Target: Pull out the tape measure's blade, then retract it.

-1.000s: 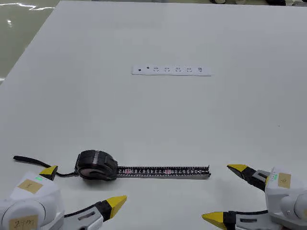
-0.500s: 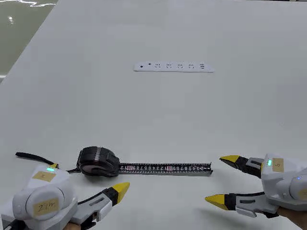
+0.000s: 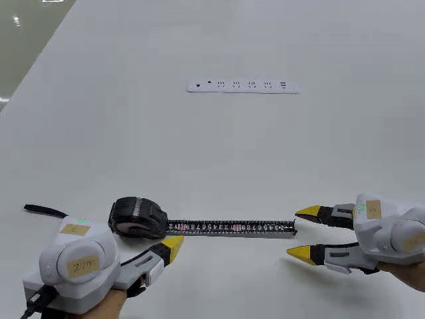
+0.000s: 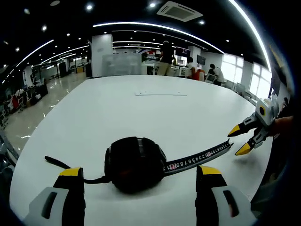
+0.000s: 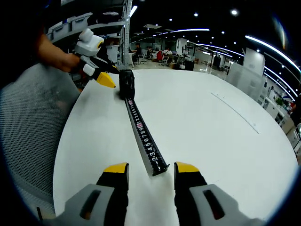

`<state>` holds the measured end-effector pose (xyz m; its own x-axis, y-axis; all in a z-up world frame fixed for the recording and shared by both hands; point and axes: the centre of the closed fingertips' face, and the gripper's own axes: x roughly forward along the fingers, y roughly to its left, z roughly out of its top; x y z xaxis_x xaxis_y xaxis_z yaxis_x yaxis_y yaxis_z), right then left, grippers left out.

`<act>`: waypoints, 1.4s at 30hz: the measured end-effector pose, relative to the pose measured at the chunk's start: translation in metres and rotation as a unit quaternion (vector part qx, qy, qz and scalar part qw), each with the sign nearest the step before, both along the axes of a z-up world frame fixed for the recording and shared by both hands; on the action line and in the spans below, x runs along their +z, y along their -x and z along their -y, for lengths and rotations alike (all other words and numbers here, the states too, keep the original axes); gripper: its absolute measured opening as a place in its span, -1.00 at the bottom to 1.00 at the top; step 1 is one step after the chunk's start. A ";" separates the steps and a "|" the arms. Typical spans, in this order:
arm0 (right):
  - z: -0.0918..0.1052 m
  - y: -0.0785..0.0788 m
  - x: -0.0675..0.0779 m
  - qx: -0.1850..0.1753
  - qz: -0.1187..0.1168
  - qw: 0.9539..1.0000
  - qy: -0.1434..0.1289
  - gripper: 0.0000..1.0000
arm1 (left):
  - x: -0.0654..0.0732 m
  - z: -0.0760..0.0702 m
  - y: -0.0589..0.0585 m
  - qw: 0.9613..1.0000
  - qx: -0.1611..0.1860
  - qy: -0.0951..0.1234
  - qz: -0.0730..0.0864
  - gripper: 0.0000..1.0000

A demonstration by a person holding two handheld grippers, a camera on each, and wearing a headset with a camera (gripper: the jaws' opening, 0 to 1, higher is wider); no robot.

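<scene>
My left gripper [image 4: 139, 172] is spread wide and empty, its yellow tips either side of the black tape measure [image 4: 135, 162], which lies on the white table [image 3: 199, 153]. My right gripper [image 5: 151, 167] is parted too, gripping nothing, with the end of the drawn-out blade [image 5: 143, 136] just before its tips. The blade's print runs 2 3 4 5 6 7 8 9 with a red mark; my grippers' tan tags [image 3: 372, 209] I cannot read.
</scene>
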<state>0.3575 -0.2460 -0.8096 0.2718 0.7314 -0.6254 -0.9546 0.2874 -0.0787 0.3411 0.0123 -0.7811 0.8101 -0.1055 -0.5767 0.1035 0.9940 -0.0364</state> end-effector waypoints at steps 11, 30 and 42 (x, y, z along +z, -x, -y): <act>-0.001 -0.009 -0.012 0.032 -0.007 0.999 0.014 -0.55 | -0.011 -0.005 -0.019 0.999 0.026 0.016 -0.009 0.82; -0.004 -0.012 -0.017 0.043 -0.020 0.999 0.004 -0.74 | -0.028 -0.006 -0.031 0.998 0.052 0.028 -0.029 0.69; -0.004 -0.012 -0.017 0.044 -0.021 0.999 0.008 -0.77 | -0.030 -0.006 -0.032 0.997 0.070 0.032 -0.028 0.49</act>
<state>0.3693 -0.2424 -0.8266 0.1811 0.7410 -0.6467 -0.9784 0.2022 -0.0424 0.3732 0.0180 -0.8106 0.7867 -0.0328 -0.6164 -0.0392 0.9939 -0.1029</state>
